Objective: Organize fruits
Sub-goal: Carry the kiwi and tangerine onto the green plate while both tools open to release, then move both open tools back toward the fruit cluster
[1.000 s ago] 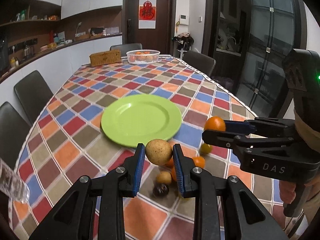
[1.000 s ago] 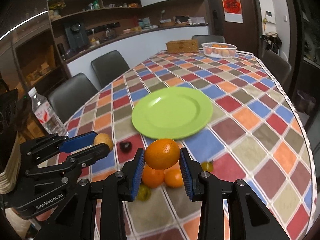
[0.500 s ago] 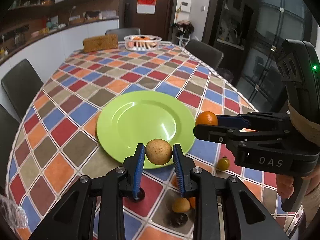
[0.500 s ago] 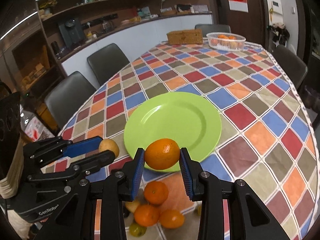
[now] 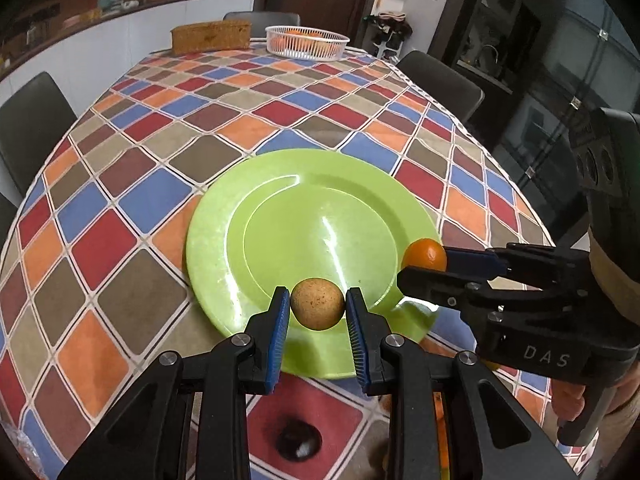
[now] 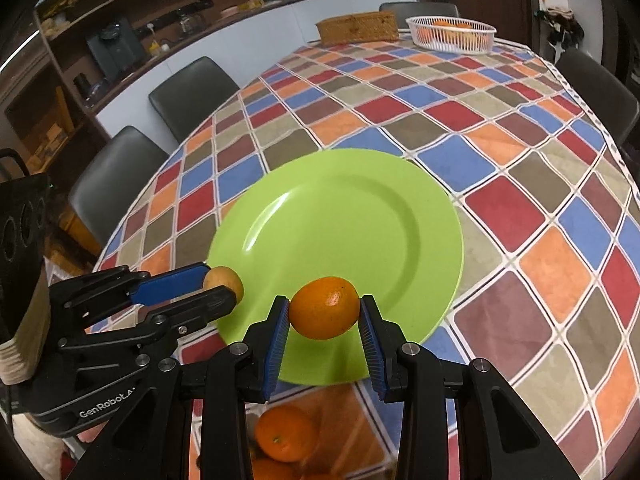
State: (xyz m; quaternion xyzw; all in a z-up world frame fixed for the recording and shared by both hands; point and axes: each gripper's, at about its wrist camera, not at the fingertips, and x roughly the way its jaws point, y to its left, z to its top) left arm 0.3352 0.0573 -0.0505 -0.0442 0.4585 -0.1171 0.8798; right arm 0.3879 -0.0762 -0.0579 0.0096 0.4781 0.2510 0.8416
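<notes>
My left gripper (image 5: pixel 317 304) is shut on a round tan-brown fruit (image 5: pixel 317 303), held over the near rim of the green plate (image 5: pixel 280 208). My right gripper (image 6: pixel 324 309) is shut on an orange (image 6: pixel 324 307), also above the plate's (image 6: pixel 340 216) near edge. In the left wrist view the right gripper (image 5: pixel 420 262) comes in from the right with the orange (image 5: pixel 425 253). In the right wrist view the left gripper (image 6: pixel 220 286) enters from the left with the tan fruit (image 6: pixel 226 278). The plate holds no fruit.
Loose fruit lies on the checkered tablecloth below the grippers: an orange (image 6: pixel 285 432) and a dark fruit (image 5: pixel 298 438). A white basket of oranges (image 5: pixel 306 42) and a wicker box (image 5: pixel 211 36) stand at the far end. Dark chairs (image 6: pixel 192 92) ring the table.
Both grippers have carried their fruit forward and down, from above the loose fruit pile to over the plate's near rim. The plate now looms larger, and the pile has slid beneath the grippers.
</notes>
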